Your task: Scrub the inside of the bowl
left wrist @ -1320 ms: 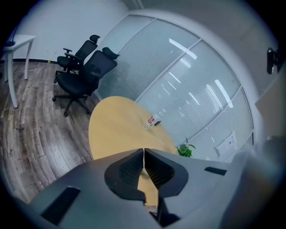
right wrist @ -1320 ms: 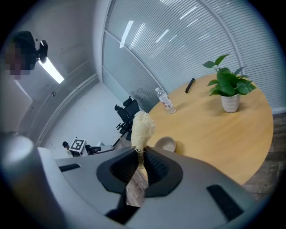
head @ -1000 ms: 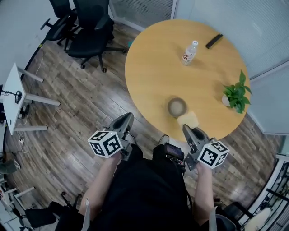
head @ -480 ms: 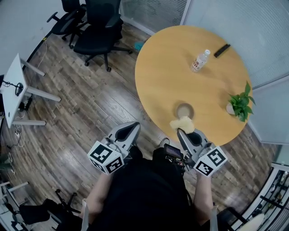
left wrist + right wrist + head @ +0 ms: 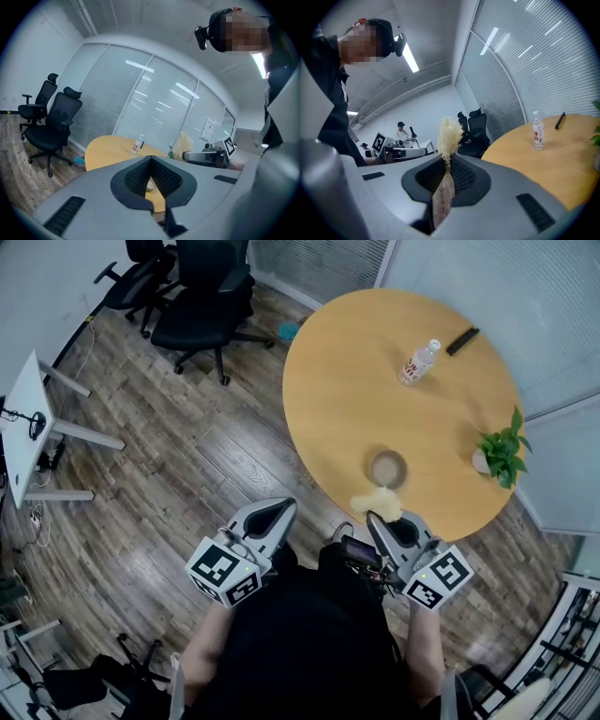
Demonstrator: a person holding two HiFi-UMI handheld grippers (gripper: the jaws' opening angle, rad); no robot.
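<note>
A small grey-brown bowl (image 5: 388,468) stands near the front edge of the round wooden table (image 5: 356,381). My right gripper (image 5: 378,518) is just in front of it, shut on a pale yellow fibrous scrubber (image 5: 375,501) that sticks out past the jaws over the table's edge. In the right gripper view the scrubber (image 5: 449,135) stands up from the closed right gripper (image 5: 446,158). My left gripper (image 5: 277,513) hangs over the floor left of the table, shut and holding nothing. From the left gripper view its jaws meet, and the scrubber (image 5: 183,143) shows beyond the left gripper (image 5: 151,162).
On the far side of the table are a water bottle (image 5: 418,363) and a black remote (image 5: 463,341). A potted plant (image 5: 500,457) stands at its right edge. Black office chairs (image 5: 202,296) and a white desk (image 5: 24,427) stand on the wood floor to the left.
Both grippers have risen and rolled. The right one has shifted left with the scrubber, which now sits at the table's edge in front of the bowl.
</note>
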